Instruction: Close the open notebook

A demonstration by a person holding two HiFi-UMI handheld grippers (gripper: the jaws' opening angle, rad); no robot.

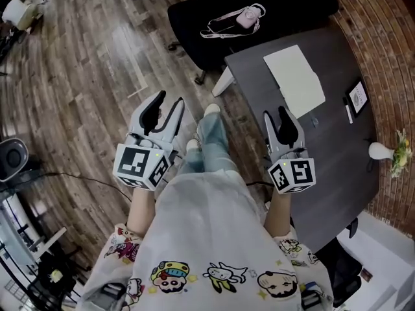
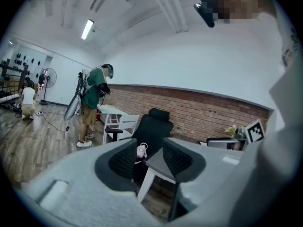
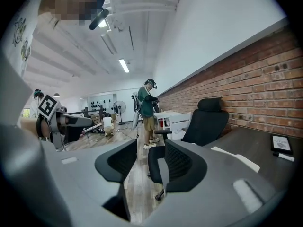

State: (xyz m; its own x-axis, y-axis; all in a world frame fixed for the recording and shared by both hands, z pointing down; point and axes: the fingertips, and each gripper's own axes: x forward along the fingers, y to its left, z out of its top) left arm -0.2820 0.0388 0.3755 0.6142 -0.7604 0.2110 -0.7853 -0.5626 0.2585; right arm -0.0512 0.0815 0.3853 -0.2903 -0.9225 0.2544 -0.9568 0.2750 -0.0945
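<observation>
Looking down from the head view, I have the left tool [image 1: 166,105] over the wooden floor [image 1: 84,76], well off the worktop [image 1: 337,167]. Its jaws are spread, with nothing between them. The right tool [image 1: 277,116] hangs at the worktop's near edge, jaws likewise spread and empty. The notebook [image 1: 295,80] lies flat, white pages up, towards the worktop's far end. It is ahead of the right tool and apart from it.

My main worry is the grip. The notebook lies flush on the worktop, so a jaw that comes in too level may not get under the cover. It would then shove the whole notebook along. A shove to the right would send it at the pen [image 1: 348,109] and the black-framed card [image 1: 357,96] near it.

The second risk is catching one thin sheet instead of the cover. Swinging that over could crease or tear it, I judge.

With the left tool this far away, nothing pins the notebook while the right one lifts, so it may slide or turn as I fold it.

The vase of flowers [image 1: 382,151] stands at the worktop's wall side. A wide sweep of my right arm could knock it.
</observation>
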